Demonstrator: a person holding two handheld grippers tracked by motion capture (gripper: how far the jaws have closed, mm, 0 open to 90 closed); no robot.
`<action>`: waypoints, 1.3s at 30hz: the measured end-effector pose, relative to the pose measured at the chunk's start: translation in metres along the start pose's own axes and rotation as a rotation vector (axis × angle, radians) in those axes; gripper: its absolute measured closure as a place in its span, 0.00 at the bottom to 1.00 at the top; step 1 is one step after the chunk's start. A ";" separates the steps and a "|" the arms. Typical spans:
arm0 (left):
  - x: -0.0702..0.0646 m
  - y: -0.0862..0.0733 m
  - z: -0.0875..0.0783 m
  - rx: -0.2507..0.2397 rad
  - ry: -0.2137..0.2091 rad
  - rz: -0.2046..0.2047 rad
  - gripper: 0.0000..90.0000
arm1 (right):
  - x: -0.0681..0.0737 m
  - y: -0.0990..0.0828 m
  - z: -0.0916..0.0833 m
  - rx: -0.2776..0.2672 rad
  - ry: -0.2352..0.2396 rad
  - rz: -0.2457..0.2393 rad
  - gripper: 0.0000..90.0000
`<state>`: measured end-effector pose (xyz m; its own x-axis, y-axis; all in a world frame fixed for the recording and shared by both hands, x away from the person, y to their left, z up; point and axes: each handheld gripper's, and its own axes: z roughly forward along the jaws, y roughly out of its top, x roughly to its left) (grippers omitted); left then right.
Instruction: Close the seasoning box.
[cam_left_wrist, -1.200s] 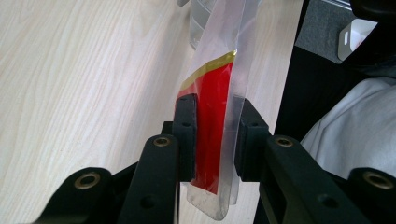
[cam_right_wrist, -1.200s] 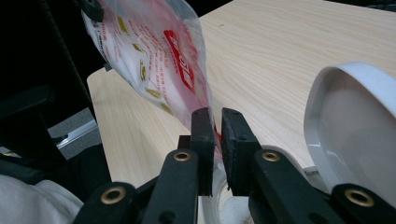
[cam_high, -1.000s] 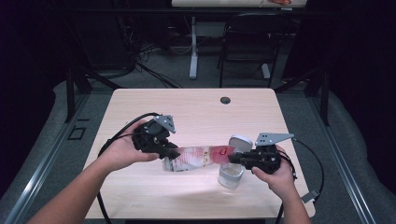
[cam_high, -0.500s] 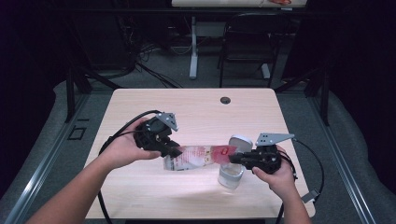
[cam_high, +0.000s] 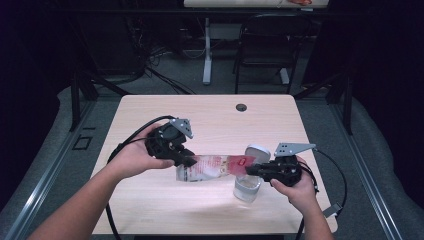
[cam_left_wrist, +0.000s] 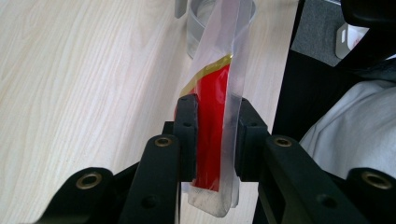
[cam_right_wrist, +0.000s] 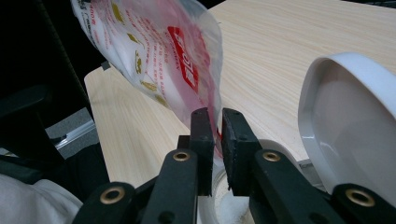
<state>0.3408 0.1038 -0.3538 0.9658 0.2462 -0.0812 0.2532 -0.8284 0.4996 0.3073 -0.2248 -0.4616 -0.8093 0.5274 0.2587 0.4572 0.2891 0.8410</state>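
Plastic pouch (cam_high: 215, 167) lying lengthwise left-right above the table (cam_high: 210, 120), each end clenched by left gripper (cam_high: 187, 161) and right gripper (cam_high: 252, 170) fingers

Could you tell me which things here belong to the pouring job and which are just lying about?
In use:
- plastic bag, held at one end by the left gripper and at the other by the right gripper
- clear cup under the bag's lower end
- white lid just behind the cup

Lying about:
- chair beyond the table
- black grommet in the tabletop
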 end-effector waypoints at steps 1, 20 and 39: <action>0.000 0.000 0.000 0.001 0.000 0.000 0.83 | 0.000 0.000 0.000 0.000 0.000 0.000 0.93; 0.000 0.010 -0.003 0.004 -0.004 0.013 0.84 | -0.003 -0.002 -0.001 0.002 0.001 0.007 0.93; -0.001 0.021 -0.005 0.025 0.004 0.026 0.84 | -0.004 -0.004 0.000 0.000 -0.002 0.015 0.92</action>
<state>0.3453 0.0886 -0.3391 0.9719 0.2261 -0.0652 0.2292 -0.8467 0.4801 0.3085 -0.2283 -0.4661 -0.8017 0.5334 0.2699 0.4690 0.2814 0.8372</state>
